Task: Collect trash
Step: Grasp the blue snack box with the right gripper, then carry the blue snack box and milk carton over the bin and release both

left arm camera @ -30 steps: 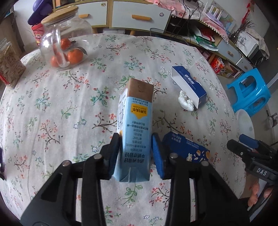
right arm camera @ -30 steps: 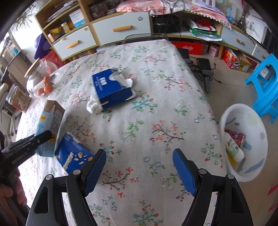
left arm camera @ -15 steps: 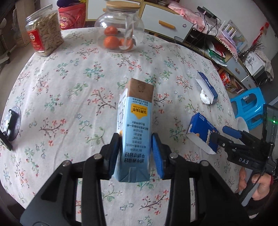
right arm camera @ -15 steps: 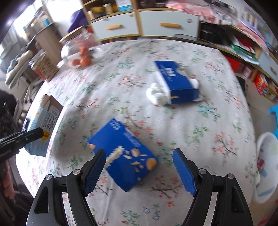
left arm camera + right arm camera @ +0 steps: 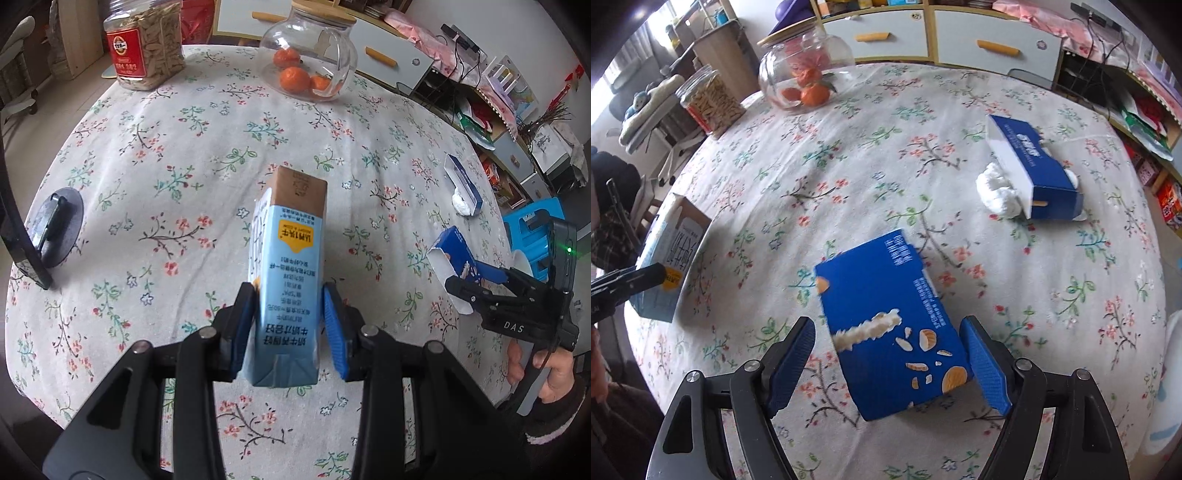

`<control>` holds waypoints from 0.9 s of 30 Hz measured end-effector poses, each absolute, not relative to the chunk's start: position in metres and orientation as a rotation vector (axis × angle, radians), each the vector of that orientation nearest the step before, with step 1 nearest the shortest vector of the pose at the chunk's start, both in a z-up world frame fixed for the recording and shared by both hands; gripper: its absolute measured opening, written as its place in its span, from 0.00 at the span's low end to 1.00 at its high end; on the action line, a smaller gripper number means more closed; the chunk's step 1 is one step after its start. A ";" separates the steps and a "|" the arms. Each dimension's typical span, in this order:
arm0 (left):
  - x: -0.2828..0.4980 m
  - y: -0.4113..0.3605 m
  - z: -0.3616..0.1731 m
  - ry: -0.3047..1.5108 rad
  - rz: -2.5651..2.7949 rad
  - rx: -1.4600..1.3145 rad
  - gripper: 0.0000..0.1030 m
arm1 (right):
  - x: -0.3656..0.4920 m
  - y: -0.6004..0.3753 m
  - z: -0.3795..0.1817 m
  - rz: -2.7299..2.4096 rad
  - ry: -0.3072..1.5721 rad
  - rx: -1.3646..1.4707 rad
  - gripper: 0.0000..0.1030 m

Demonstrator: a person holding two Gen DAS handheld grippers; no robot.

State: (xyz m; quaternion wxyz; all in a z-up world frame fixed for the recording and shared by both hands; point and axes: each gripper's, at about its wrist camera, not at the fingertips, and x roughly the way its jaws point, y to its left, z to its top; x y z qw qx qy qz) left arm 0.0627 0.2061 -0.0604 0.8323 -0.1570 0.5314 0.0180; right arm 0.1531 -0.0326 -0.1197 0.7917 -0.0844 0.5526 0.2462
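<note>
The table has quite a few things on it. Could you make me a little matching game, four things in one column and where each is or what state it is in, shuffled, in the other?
Things:
1. light blue milk carton
2. dark blue oat carton
3. oranges
4. crumpled white tissue

Places or states:
A. inside the round glass jar
B. lying flat on the tablecloth between the open jaws of the right gripper
C. against the side of the blue tissue box
D. clamped in the jaws of the left gripper

Pairs: 1-D, 2-B, 3-A, 4-C
</note>
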 end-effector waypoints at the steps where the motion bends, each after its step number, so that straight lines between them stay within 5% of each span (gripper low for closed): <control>1: 0.062 0.208 -0.060 1.124 0.038 -0.335 0.38 | 0.151 -0.030 -0.121 0.542 1.191 -0.185 0.79; 12: 0.057 0.214 -0.059 1.118 0.038 -0.345 0.38 | 0.134 0.004 -0.132 0.545 1.145 -0.333 0.79; 15: 0.056 0.216 -0.058 1.116 0.037 -0.356 0.38 | 0.133 0.005 -0.131 0.519 1.131 -0.346 0.64; 27: 0.057 0.209 -0.052 1.097 0.019 -0.356 0.38 | 0.137 -0.020 -0.111 0.494 1.127 -0.241 0.63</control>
